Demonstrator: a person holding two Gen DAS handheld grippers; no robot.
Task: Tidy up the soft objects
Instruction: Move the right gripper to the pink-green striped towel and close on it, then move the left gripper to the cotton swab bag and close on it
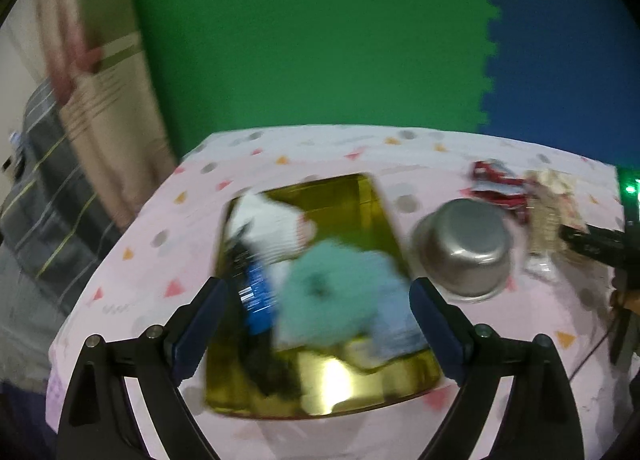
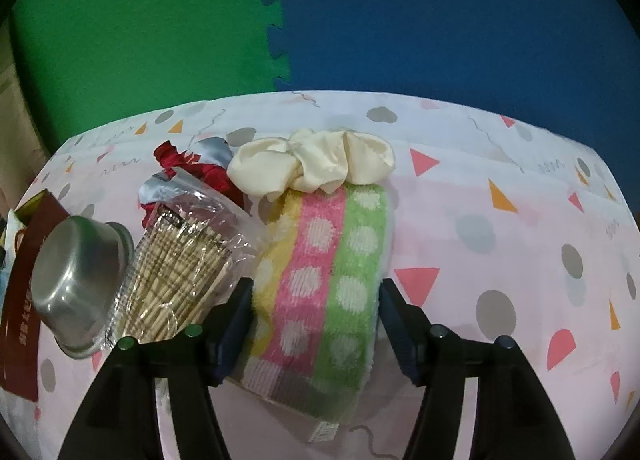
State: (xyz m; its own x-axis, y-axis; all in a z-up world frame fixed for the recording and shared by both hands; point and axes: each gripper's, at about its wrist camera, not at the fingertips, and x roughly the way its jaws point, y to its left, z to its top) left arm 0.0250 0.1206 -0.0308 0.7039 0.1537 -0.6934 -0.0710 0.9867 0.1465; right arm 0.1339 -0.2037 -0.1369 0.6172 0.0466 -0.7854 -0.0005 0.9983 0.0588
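Observation:
A gold tin box (image 1: 360, 388) sits on the pink patterned tablecloth and holds several soft items: a teal fluffy scrunchie (image 1: 332, 292), a white cloth (image 1: 272, 224) and a blue packet (image 1: 256, 296). My left gripper (image 1: 318, 300) is open above the box, the scrunchie between its fingers but not held. My right gripper (image 2: 316, 312) stands open around a folded striped towel (image 2: 320, 288) in yellow, pink and green with white dots. A cream scrunchie (image 2: 316, 166) lies just beyond the towel. A red and silver scrunchie (image 2: 192, 168) lies further left.
An upturned steel bowl (image 2: 76, 280) sits left of a clear pack of wooden toothpicks (image 2: 180, 260); the bowl also shows in the left wrist view (image 1: 464, 248). A dark red box lid (image 2: 20, 300) lies by the table's left edge. Green and blue foam mats form the backdrop.

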